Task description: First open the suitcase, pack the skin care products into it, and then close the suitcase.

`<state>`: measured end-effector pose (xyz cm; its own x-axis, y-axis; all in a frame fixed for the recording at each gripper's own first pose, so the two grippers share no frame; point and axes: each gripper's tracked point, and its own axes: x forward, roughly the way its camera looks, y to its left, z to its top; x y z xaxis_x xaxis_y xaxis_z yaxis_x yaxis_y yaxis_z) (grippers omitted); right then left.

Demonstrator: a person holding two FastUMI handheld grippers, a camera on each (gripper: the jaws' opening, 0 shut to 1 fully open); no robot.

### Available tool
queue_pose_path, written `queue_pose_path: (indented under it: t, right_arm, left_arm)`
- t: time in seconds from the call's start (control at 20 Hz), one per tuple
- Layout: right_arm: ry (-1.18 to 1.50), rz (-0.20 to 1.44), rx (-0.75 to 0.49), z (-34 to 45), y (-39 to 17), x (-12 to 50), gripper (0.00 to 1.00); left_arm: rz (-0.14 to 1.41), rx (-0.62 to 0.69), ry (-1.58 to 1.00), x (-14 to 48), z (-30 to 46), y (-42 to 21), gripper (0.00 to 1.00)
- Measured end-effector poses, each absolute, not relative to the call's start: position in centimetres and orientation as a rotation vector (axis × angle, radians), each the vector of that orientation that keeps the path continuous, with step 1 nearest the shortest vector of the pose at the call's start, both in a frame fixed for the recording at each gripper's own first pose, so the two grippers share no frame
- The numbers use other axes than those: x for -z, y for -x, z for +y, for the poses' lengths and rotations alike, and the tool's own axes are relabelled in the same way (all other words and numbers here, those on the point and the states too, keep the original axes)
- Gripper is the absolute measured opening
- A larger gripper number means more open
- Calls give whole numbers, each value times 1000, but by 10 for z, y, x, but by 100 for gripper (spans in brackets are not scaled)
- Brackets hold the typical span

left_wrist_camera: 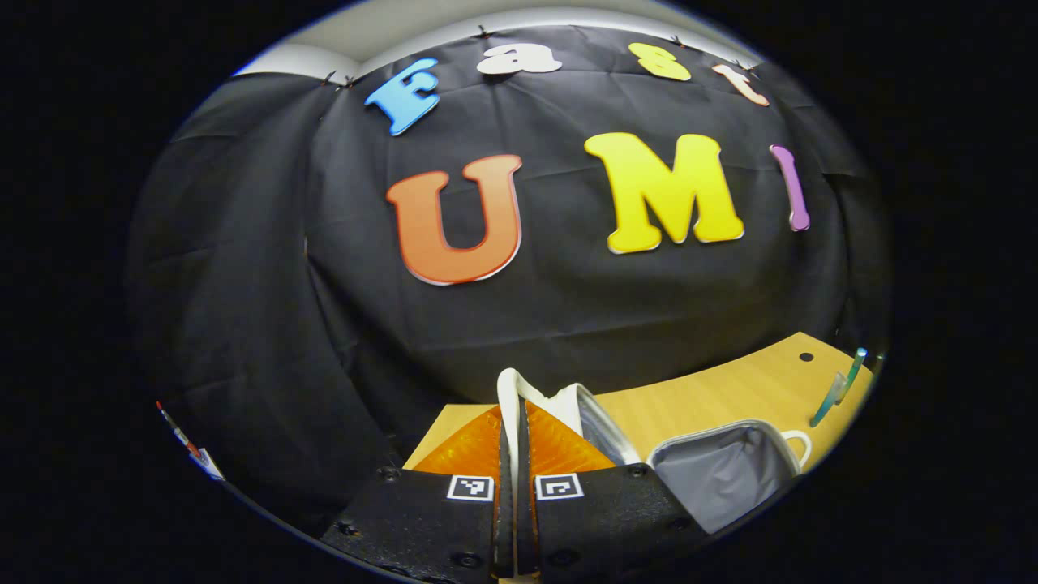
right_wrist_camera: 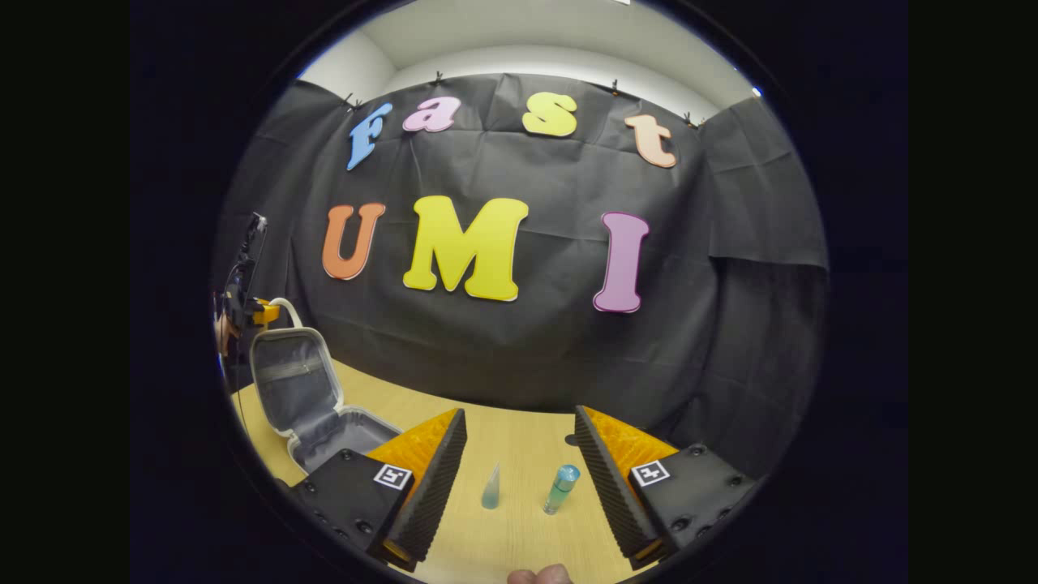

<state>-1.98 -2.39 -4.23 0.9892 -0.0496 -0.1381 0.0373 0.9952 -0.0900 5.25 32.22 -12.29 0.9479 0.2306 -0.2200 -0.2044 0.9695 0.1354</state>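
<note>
The white suitcase lies open on the wooden table, its grey-lined lid standing upright. My left gripper is shut on the lid's white handle; the same gripper appears at the far left of the right gripper view, gripping the handle at the lid's top. The grey lining of the case lies just right of my left fingers. My right gripper hangs open over the table. Two skin care products lie ahead between its fingers: a small clear cone-shaped bottle and a teal bottle. The teal products lie far right.
The wooden table runs up to the black cloth wall. A small dark hole sits in the tabletop near the back. A fingertip shows at the bottom edge of the right gripper view.
</note>
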Motion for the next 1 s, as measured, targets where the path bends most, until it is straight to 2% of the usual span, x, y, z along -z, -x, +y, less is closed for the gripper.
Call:
queue_pose_path:
  t: [0.3, 0.45, 0.6, 0.75, 0.8, 0.9, 1.0]
  right_arm:
    - [135, 197, 122, -33, 18, 58, 80]
    - [160, 230, 148, -40, 21, 65, 80]
    - [143, 243, 161, -41, 17, 67, 81]
    - [137, 245, 151, -36, 16, 68, 80]
    - [132, 243, 144, -35, 17, 70, 81]
    - [125, 239, 133, -34, 16, 70, 80]
    - [110, 219, 122, -36, 15, 68, 80]
  left_arm:
    - [407, -318, 12, 237, 396, -35, 5]
    - [519, -349, 156, 282, 400, -30, 6]
    - [589, -369, 234, 314, 396, -24, 16]
    - [596, -409, 247, 320, 403, -17, 23]
    - [605, -435, 224, 318, 408, -12, 33]
    - [596, -481, 201, 299, 406, -2, 43]
    - [511, -478, 192, 258, 380, 0, 81]
